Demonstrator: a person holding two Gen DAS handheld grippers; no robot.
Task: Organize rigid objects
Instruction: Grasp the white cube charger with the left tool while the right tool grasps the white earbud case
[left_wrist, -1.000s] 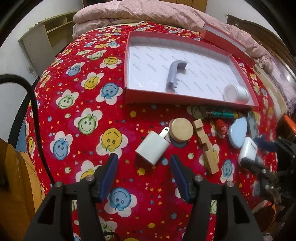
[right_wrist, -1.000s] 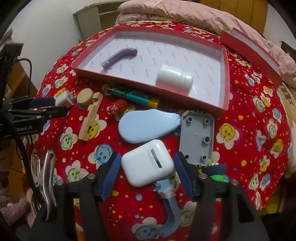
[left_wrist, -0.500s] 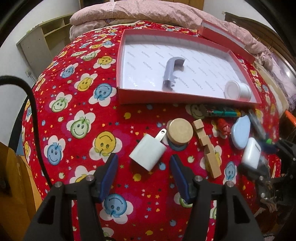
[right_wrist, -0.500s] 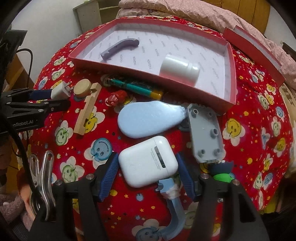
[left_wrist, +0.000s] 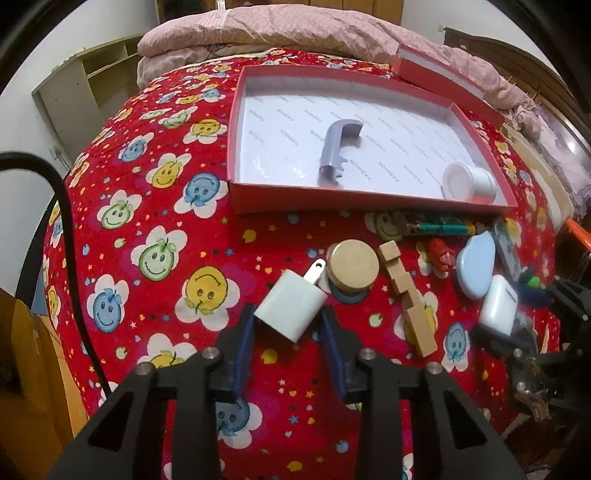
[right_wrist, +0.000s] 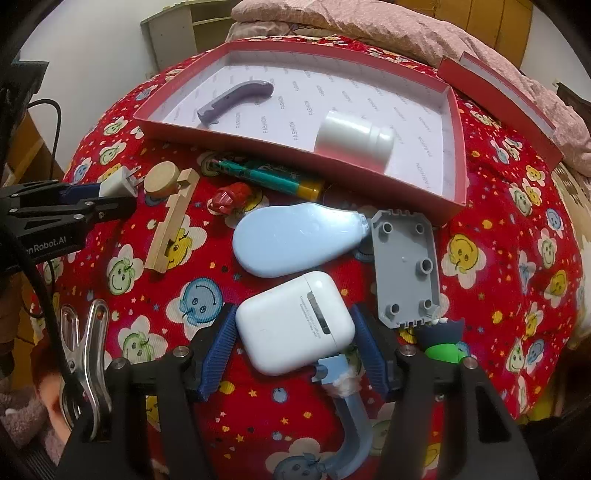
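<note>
A white charger plug (left_wrist: 291, 312) lies on the red smiley bedspread between the blue pads of my left gripper (left_wrist: 288, 315). Its jaws are closing and both pads touch the plug's sides. The right wrist view shows the same grip on the charger plug (right_wrist: 118, 182) from the side. A white earbud case (right_wrist: 295, 319) sits between the pads of my right gripper (right_wrist: 293, 314), which stands open with the case nearly filling the gap. Behind lies a red box (left_wrist: 332, 201) holding a grey handle (left_wrist: 334, 151) and a white bottle (left_wrist: 467, 181).
Loose on the spread are a wooden disc (left_wrist: 352, 264), a notched wooden strip (left_wrist: 410, 306), a green pen (right_wrist: 266, 175), a red figure (right_wrist: 229, 195), a light-blue oval (right_wrist: 295, 240), a grey plate (right_wrist: 406, 266), a metal clip (right_wrist: 83, 350) and a blue hook (right_wrist: 351, 424). The box lid (left_wrist: 443, 77) lies beyond.
My left gripper's jaws have narrowed from wide apart onto the charger plug. The right gripper has edged forward, so the earbud case sits deeper between its pads.
</note>
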